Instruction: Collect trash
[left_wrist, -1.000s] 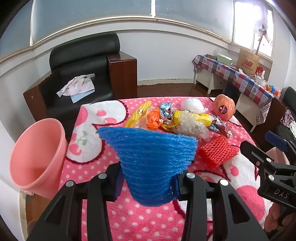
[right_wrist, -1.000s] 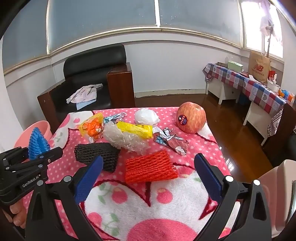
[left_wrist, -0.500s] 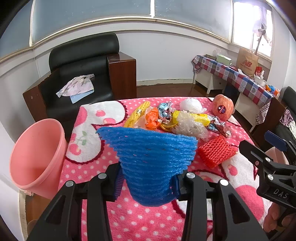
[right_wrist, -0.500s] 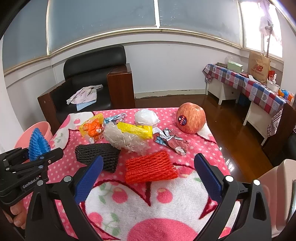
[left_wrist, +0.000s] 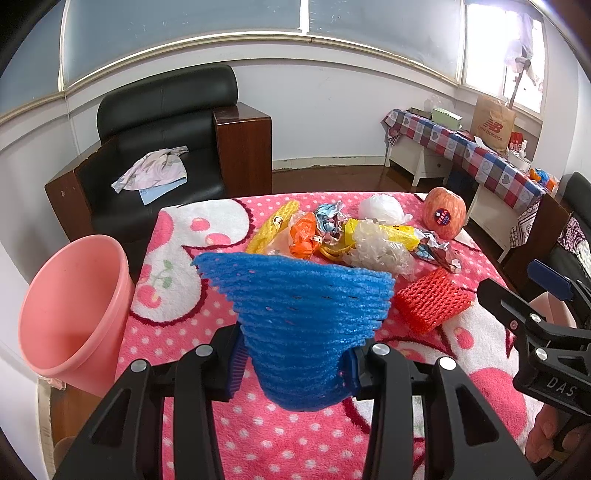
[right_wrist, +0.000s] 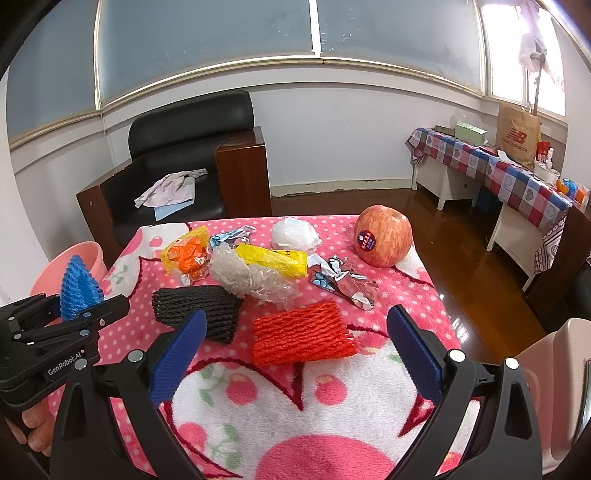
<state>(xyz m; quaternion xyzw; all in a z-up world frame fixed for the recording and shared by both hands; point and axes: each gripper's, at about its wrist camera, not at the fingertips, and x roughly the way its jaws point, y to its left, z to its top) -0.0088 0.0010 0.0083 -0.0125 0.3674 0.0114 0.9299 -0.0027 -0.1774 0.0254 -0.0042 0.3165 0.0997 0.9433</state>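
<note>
My left gripper (left_wrist: 293, 365) is shut on a blue foam fruit net (left_wrist: 303, 314), held above the pink blanket. The same blue net (right_wrist: 75, 288) shows at the left of the right wrist view. A pink bin (left_wrist: 70, 310) stands beside the table's left edge. My right gripper (right_wrist: 295, 350) is open over the blanket, with nothing between its fingers. Ahead of it lie a red foam net (right_wrist: 301, 334), a black foam net (right_wrist: 199, 306), a clear crumpled net (right_wrist: 251, 277), a yellow wrapper (right_wrist: 277, 260), an orange wrapper (right_wrist: 188, 254) and a foil wrapper (right_wrist: 343, 282).
An apple (right_wrist: 384, 236) and a white wad (right_wrist: 295, 234) sit at the table's far right. A black armchair (left_wrist: 162, 155) with cloth on it stands behind the table. A checked side table (right_wrist: 498, 177) runs along the right wall. A pale bin rim (right_wrist: 561, 387) shows lower right.
</note>
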